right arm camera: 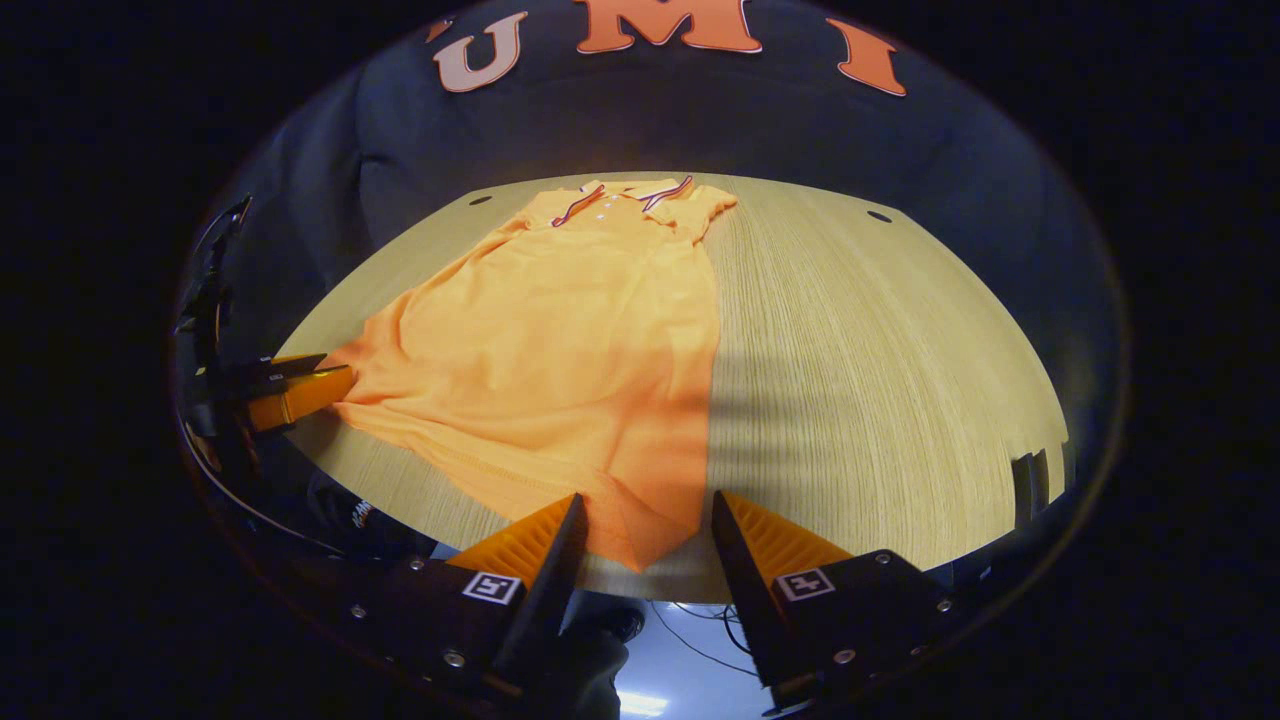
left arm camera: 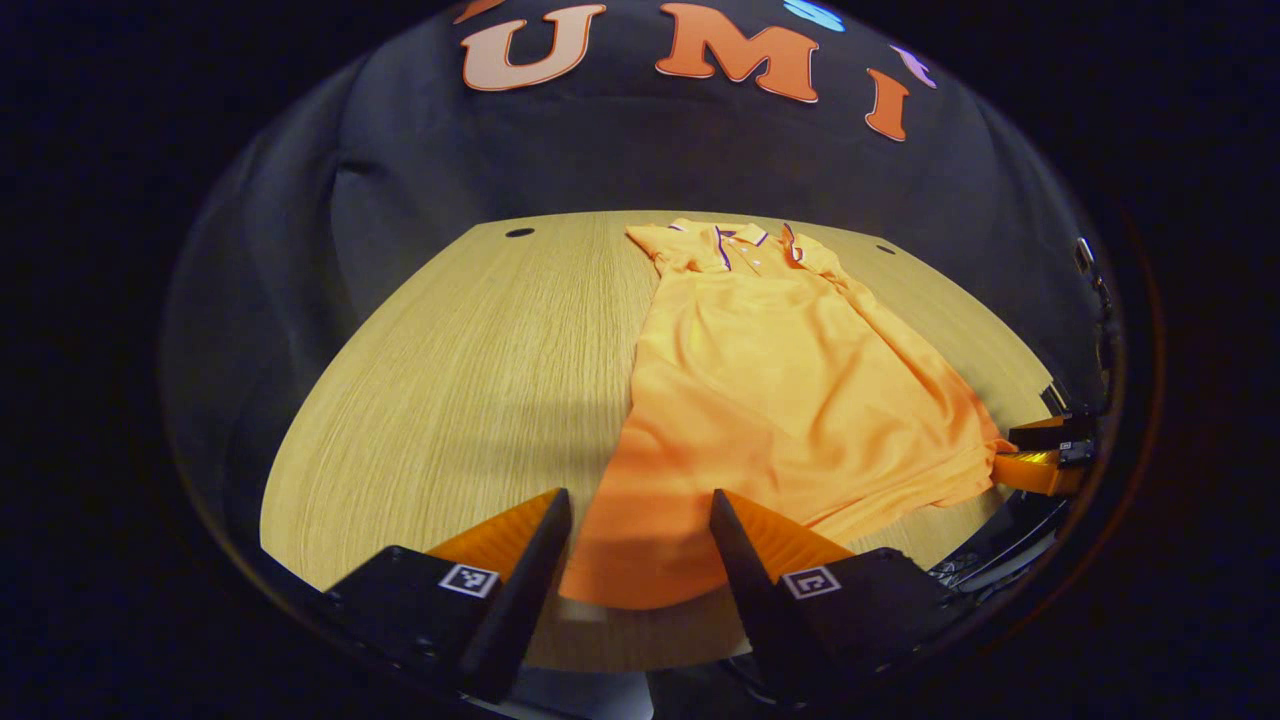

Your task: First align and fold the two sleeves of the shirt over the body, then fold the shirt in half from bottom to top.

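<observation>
An orange polo shirt (left arm camera: 790, 380) lies flat on the wooden table (left arm camera: 450, 380), collar far, hem near, with both sleeves lying in over the body. My left gripper (left arm camera: 638, 500) is open and straddles the hem's near left corner, low over the cloth. The right gripper (left arm camera: 1045, 455) appears at the hem's other corner. In the right gripper view the shirt (right arm camera: 560, 340) runs away to the left. My right gripper (right arm camera: 647, 500) is open with the hem's right corner between its fingers. The left gripper (right arm camera: 300, 390) touches the far hem corner.
The table (right arm camera: 880, 350) has bare wood on both sides of the shirt. Small dark holes (left arm camera: 519, 232) (right arm camera: 879, 216) sit near its far edge. Cables (right arm camera: 700, 630) hang below the near edge, and a dark fitting (right arm camera: 1030, 480) stands at the right rim.
</observation>
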`<state>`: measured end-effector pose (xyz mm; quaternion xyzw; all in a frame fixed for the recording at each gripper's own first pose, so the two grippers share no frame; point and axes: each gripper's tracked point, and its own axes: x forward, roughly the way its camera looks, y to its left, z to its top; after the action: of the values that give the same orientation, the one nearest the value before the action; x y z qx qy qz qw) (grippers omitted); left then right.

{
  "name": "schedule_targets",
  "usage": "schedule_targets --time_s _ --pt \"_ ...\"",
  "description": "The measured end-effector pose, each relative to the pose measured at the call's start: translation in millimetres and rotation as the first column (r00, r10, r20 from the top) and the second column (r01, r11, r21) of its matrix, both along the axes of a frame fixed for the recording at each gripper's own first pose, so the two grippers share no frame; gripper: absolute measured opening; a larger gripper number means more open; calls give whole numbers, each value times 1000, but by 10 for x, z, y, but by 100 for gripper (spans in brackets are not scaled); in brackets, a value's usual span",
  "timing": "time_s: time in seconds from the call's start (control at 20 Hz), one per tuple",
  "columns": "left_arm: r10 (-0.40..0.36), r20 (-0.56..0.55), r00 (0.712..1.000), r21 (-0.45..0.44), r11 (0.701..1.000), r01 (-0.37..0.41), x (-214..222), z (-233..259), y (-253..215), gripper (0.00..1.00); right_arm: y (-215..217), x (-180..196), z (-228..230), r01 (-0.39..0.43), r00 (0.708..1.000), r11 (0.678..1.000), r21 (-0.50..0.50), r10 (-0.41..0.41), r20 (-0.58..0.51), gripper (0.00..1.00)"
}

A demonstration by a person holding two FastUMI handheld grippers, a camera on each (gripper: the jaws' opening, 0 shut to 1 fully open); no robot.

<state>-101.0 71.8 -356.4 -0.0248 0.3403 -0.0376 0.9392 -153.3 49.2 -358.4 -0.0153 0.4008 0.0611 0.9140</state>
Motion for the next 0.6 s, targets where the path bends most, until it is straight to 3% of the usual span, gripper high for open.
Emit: schedule_targets --time_s 0.05,0.1,0.15,0.25,0.3,0.35,0.4,0.6 --pt "-14 -2 1000 -4 1000 14 -12 7 -93 77 -2 12 2 9 1000 1000 -3 -9 -5 63" --pt "-31 -5 1000 -2 1000 31 11 12 -173 57 -53 35 -3 45 999 999 -1 -45 -5 54" --pt "-40 -7 999 10 999 40 25 10 -229 37 -30 34 -6 60 998 998 14 -59 -25 33" --pt "-56 -26 998 47 997 57 31 17 -271 12 -47 59 -19 78 996 996 31 -77 -52 29" --pt "-69 -36 997 34 997 70 26 -16 -327 14 -37 33 10 119 992 990 75 -114 -61 29" --pt "-72 -45 996 23 997 73 -3 29 -330 9 -36 59 -7 135 989 985 106 -129 -66 7" --pt "-86 -51 995 8 996 87 49 20 -397 2 -40 78 -6 139 989 983 119 -132 -63 7" --pt "-79 -46 996 -70 995 75 75 127 -480 2 12 113 123 99 995 987 126 -95 -38 8"
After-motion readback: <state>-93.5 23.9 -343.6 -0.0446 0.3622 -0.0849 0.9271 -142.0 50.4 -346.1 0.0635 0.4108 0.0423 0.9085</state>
